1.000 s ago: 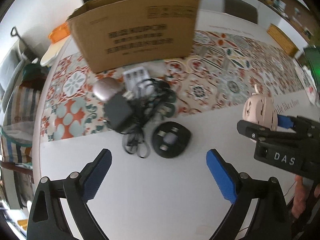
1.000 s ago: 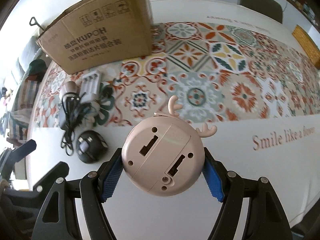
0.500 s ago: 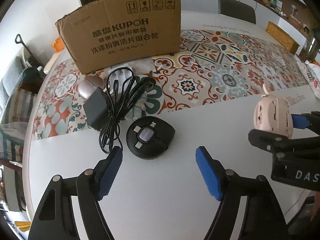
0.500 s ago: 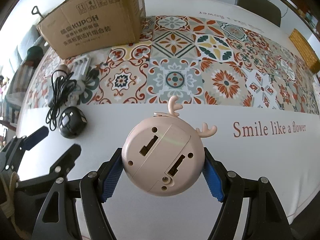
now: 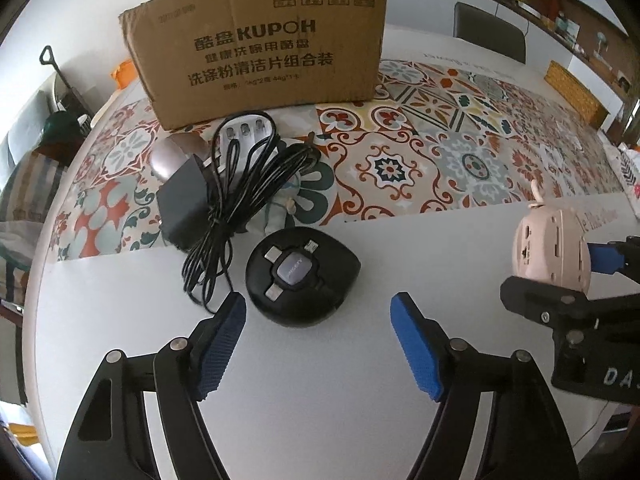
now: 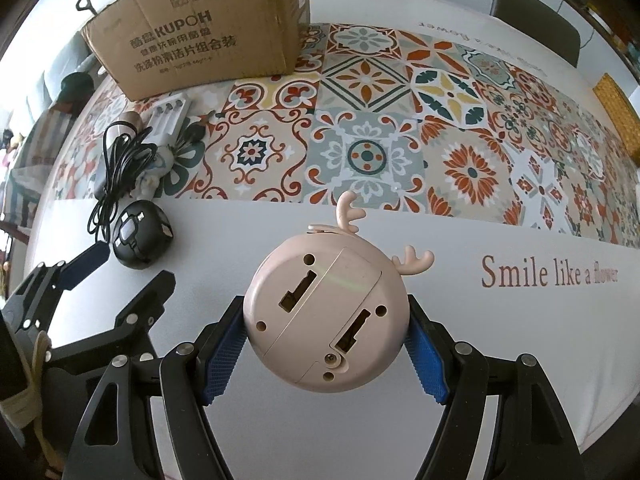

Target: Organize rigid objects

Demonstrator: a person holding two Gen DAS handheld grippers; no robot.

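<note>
My right gripper [image 6: 326, 356] is shut on a pink round gadget with antlers [image 6: 326, 314], held above the white table; it also shows in the left wrist view [image 5: 554, 250]. My left gripper [image 5: 318, 340] is open and empty, just in front of a black round cable hub [image 5: 300, 280], which also shows in the right wrist view [image 6: 140, 236]. Behind the hub lie a black power adapter with coiled cord [image 5: 188, 210], a white battery charger [image 5: 246, 132] and a silver mouse-like object [image 5: 170, 156]. A cardboard box [image 5: 260, 48] stands at the back.
A patterned tile runner [image 6: 400, 140] crosses the table. The table's left edge [image 5: 36, 280] is close to the pile. A chair [image 6: 536, 20] and a woven basket [image 5: 576, 92] stand at the far side. The left gripper [image 6: 92, 276] shows at the left in the right wrist view.
My left gripper has moved forward toward the black hub, which now sits closer between the fingers. The right gripper still holds the pink gadget and has drawn back slightly.
</note>
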